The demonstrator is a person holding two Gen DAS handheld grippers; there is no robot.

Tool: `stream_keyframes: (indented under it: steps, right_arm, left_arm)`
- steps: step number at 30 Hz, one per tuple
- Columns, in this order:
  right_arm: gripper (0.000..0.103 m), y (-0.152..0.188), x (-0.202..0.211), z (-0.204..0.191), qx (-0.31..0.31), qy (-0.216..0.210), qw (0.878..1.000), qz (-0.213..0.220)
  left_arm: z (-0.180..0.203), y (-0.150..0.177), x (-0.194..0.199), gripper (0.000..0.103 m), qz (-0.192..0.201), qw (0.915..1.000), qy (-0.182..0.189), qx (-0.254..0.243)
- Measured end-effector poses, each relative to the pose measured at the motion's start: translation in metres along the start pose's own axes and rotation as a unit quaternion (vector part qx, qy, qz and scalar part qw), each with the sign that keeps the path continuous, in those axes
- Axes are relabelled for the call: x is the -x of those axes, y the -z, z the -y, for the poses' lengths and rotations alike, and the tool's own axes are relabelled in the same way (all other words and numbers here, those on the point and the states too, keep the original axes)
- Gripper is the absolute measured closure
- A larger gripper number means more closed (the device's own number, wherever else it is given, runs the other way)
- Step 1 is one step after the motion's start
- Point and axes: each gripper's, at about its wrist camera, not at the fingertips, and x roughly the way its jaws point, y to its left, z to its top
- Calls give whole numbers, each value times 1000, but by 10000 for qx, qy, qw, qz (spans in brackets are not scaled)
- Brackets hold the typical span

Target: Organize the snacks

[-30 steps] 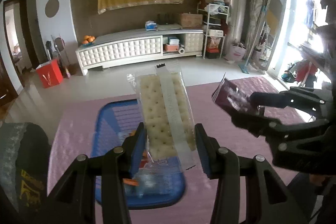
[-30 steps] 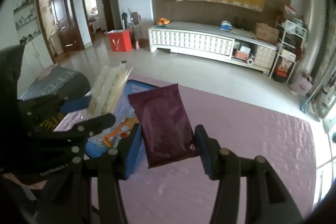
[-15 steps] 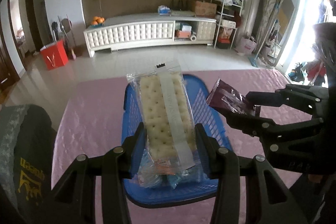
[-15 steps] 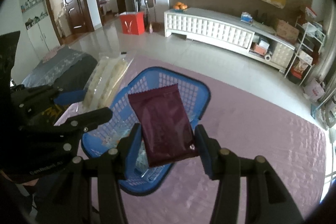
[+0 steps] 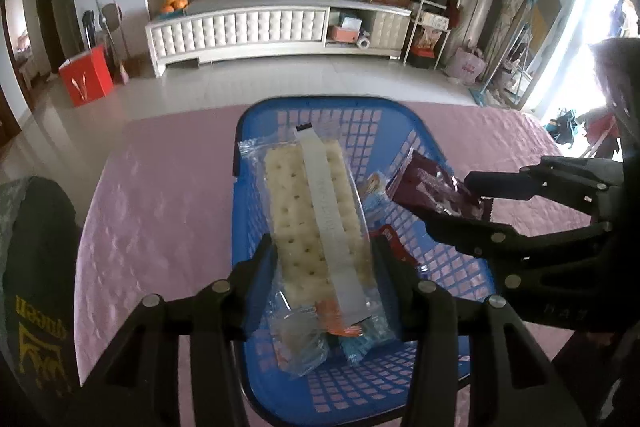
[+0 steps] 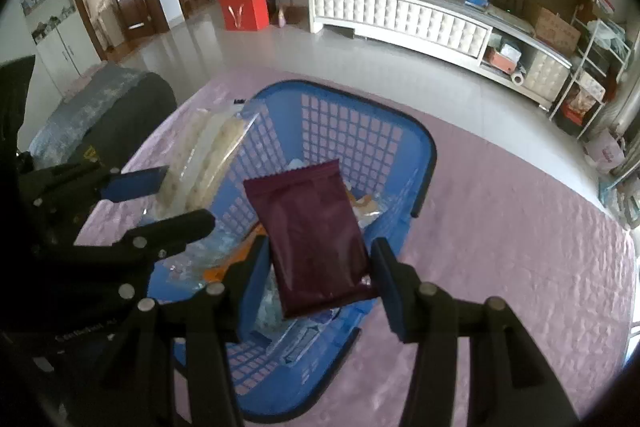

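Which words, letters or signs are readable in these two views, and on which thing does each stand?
"H A S", uncertain: on the body of the right gripper.
Yellow letters on the dark fabric: not readable.
Grey print on the white strip of the cracker packet: too faint.
White print on the body of the left gripper: blurred.
White V-like sign, no words: on the red box.

Daylight floods in from the glass door [image 5: 600, 39], blown out to white there. The rest of the room is dimmer, colours washed. Strong fisheye bending with dark vignette at the corners. Soft glare on the floor [image 6: 248, 39] below the red box [image 6: 244, 7]. Slight overall softness.
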Motion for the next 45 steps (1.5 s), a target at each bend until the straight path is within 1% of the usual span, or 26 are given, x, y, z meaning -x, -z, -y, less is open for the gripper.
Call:
stream_keyframes:
  steps: [1, 2, 4, 6, 9, 11, 13, 15, 17, 22, 25, 26, 28, 31, 33, 35, 36, 37, 38, 40, 41, 42, 43, 45]
  right_arm:
    - [47, -1, -2, -1, -6, 9, 10000, -21]
    - [47, 0, -4, -1, -2, -3, 10000, -24]
    - [47, 1, -7, -2, 27, -26, 10000, -21]
    - [46, 3, -10, -2, 51, -46, 9999, -82]
    - [39, 5, -13, -2, 0, -54, 9998, -185]
    - [32, 7, -10, -3, 39, -7, 9999, -165]
    - [31, 10, -3, -3, 75, 76, 9999, -94]
    - [30, 11, 3, -4, 83, 141, 9999, -20]
    - [30, 16, 19, -4, 21, 211, 9996, 178]
    - [30, 29, 66, 1, -314, 138, 9969, 712]
    - [30, 39, 98, 1, -482, 235, 9934, 1015]
    - [30, 45, 112, 2, -540, 337, 9916, 1126]
    - [30, 51, 128, 2, -580, 468, 9894, 1245]
    - [30, 64, 157, -1, -584, 559, 9848, 1536]
    - [26, 74, 177, -5, -559, 685, 9803, 1766]
    - [16, 85, 198, -9, -530, 830, 9742, 2029]
    - [15, 88, 205, -10, -504, 869, 9718, 2133]
    - [12, 96, 215, -15, -462, 948, 9683, 2265]
    - [9, 101, 222, -17, -434, 1014, 9658, 2346]
    - [7, 107, 231, -20, -402, 1109, 9619, 2467]
    - [5, 112, 237, -23, -383, 1161, 9591, 2553]
    - [3, 115, 242, -24, -371, 1204, 9572, 2606]
    - [0, 116, 243, -25, -363, 1232, 9562, 2632]
    - [0, 123, 249, -28, -344, 1343, 9527, 2706]
  left_arm:
    - [1, 1, -2, 53, -21, 10000, -17, -39]
    - [2, 3, -2, 44, -9, 10000, -16, -77]
    - [6, 8, 0, 36, 66, 9998, -46, -185]
    - [8, 12, 1, 33, 65, 9997, -71, -241]
    - [8, 16, 5, 33, 75, 9996, -165, -224]
    - [9, 19, 11, 33, 136, 9996, -192, -163]
    - [8, 20, 19, 33, 179, 9995, -247, -109]
    - [10, 22, 34, 33, 356, 9987, -334, -133]
    - [15, 24, 48, 33, 506, 9980, -360, -130]
    - [26, 29, 87, 33, 908, 9953, -327, 14]
    - [41, 35, 113, 33, 1214, 9918, -394, -10]
    - [45, 37, 122, 33, 1318, 9905, -397, -15]
    - [54, 45, 142, 33, 1579, 9865, -433, 19]
    - [72, 59, 174, 33, 2056, 9773, -511, -53]
    - [84, 69, 193, 33, 2291, 9719, -512, -144]
    - [94, 74, 205, 33, 2335, 9710, -475, -180]
    - [100, 77, 210, 33, 2342, 9707, -498, -209]
    - [104, 79, 214, 26, 2372, 9697, -527, -250]
    - [110, 82, 220, 17, 2452, 9670, -623, -317]
    - [118, 88, 230, 16, 2593, 9625, -712, -374]
    - [121, 91, 235, 14, 2631, 9615, -696, -383]
    - [124, 94, 240, 10, 2644, 9616, -633, -378]
    - [127, 97, 243, 0, 2650, 9617, -603, -366]
    - [134, 103, 251, 0, 2690, 9605, -602, -379]
